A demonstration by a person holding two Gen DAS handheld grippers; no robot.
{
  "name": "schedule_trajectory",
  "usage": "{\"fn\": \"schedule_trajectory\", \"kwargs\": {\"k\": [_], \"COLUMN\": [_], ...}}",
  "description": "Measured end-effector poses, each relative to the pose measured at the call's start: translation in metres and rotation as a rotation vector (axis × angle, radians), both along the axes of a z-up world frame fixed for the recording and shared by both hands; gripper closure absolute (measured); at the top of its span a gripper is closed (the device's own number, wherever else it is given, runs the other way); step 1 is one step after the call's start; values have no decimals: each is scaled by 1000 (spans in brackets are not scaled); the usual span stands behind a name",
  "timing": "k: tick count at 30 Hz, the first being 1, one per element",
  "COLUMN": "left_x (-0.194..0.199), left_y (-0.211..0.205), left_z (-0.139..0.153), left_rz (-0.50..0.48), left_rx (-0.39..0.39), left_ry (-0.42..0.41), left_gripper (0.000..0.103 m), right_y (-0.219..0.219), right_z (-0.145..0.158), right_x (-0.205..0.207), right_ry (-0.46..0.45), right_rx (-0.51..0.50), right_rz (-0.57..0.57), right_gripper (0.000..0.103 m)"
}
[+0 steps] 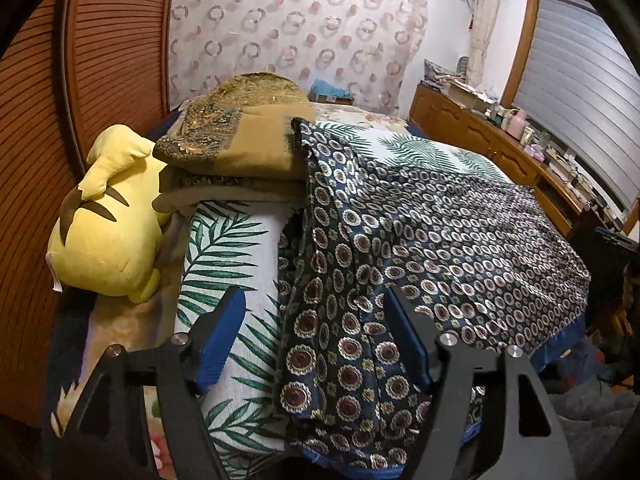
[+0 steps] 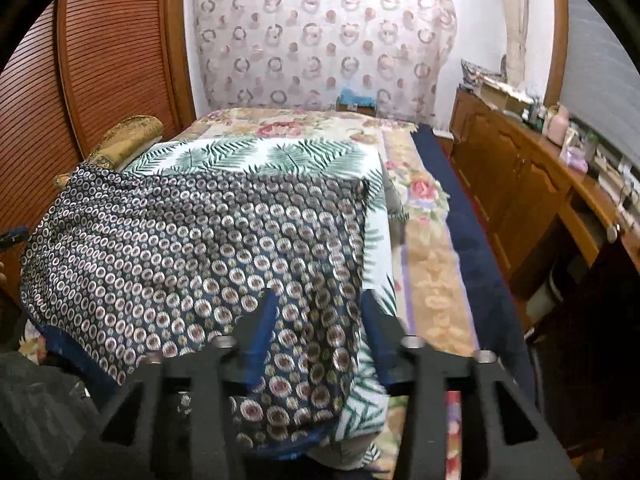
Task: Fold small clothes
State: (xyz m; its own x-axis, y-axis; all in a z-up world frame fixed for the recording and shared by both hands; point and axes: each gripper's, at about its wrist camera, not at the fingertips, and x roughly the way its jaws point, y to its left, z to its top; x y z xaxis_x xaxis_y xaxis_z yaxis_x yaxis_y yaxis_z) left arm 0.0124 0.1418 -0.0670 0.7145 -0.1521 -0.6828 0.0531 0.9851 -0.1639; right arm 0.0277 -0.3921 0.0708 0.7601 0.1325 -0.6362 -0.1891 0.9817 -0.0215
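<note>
Patterned garment (image 1: 440, 240) — dark blue cloth with ringed flower medallions, blue hem; lies spread over a leaf-print cover (image 1: 228, 248) on the bed (image 2: 432, 264), one long fold bunched along its left side in the left wrist view, the near edge hanging toward the cameras.

Left gripper (image 1: 316, 300) — jaws apart, blue pads clear of the cloth; the garment's folded edge lies between them, not pinched.

Right gripper (image 2: 320, 308) — jaws apart, set over the garment's near right corner; cloth lies between the fingers, and no pad presses on it. This view is slightly blurred.

Yellow plush toy (image 1: 108, 216) — brown stripes, lying at the left of the bed against a slatted wooden door (image 1: 96, 52).

Folded brown quilts (image 1: 236, 144) — stacked beside the plush, touching the garment's far left end.

Wooden sideboard (image 2: 520, 176) — along the right wall, top crowded with small items.

Circle-print curtain (image 2: 320, 36) — hangs behind the bed.
</note>
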Motion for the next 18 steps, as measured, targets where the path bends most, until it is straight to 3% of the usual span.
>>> {"fn": "schedule_trajectory", "kwargs": {"k": [6, 18], "left_x": [9, 13], "left_y": [1, 0], "left_z": [-6, -20], "left_rz": [39, 52], "left_rx": [17, 32], "left_ry": [11, 47], "left_gripper": [31, 31], "right_y": [33, 90], "right_z": [-2, -53], "right_x": [15, 73], "right_ry": [-33, 85], "right_rx": [-20, 6], "right_rz": [57, 226], "right_gripper": [50, 50]}}
